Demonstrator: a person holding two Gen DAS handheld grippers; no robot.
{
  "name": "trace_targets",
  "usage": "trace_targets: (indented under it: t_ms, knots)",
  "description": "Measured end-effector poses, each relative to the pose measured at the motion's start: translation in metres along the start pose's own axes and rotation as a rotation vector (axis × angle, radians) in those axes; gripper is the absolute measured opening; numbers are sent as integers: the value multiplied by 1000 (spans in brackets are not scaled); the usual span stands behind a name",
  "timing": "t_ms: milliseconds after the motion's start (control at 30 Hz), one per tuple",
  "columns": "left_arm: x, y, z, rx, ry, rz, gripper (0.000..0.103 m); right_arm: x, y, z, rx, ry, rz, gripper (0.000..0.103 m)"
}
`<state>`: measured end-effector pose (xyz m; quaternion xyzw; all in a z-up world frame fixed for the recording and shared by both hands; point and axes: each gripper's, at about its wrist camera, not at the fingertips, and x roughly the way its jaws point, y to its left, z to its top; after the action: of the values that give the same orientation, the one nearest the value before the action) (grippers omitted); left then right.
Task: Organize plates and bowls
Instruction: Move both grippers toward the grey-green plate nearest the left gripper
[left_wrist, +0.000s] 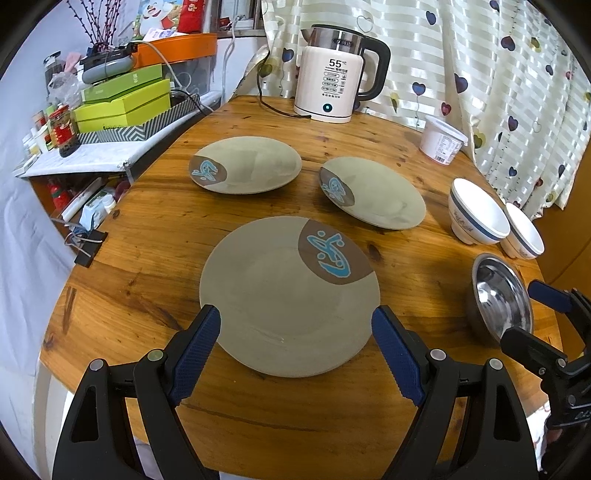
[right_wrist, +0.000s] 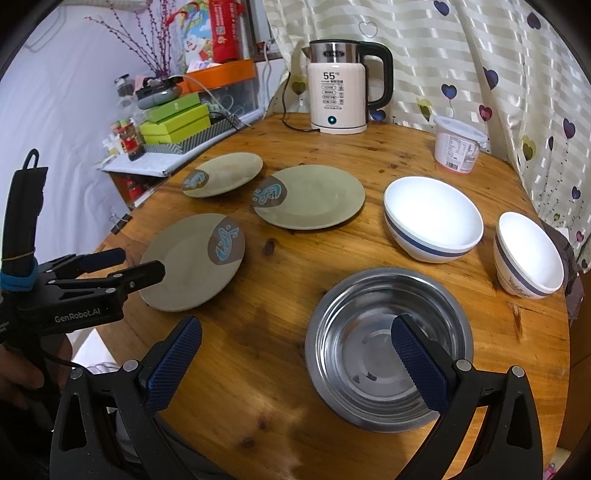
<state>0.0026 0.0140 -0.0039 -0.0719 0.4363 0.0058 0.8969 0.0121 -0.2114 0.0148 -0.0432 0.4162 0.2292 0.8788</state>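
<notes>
Left wrist view: beige plate (left_wrist: 284, 306) with blue-brown emblem lies between wide-spread, empty left gripper (left_wrist: 295, 332) fingers.

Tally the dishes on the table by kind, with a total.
Beige plates: 3 — near, middle, far
White bowls with blue band: 2 — larger, smaller
Steel bowl: 1
Total: 6 dishes, none stacked; both tools open and holding nothing.
</notes>
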Motion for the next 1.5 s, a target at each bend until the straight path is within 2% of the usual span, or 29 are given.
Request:
trace_targets:
  t_ms: [600, 1067, 1500]
  knots:
    - [9, 17, 7, -34, -1, 3, 85, 16, 12, 25, -19, 7, 14, 103]
    - [22, 47, 26, -80, 7, -3, 85, 42, 32, 62, -45, 17, 60, 103]
    - [31, 77, 52, -111, -17, 0, 85, 67, 39, 105, -45, 25, 79, 101]
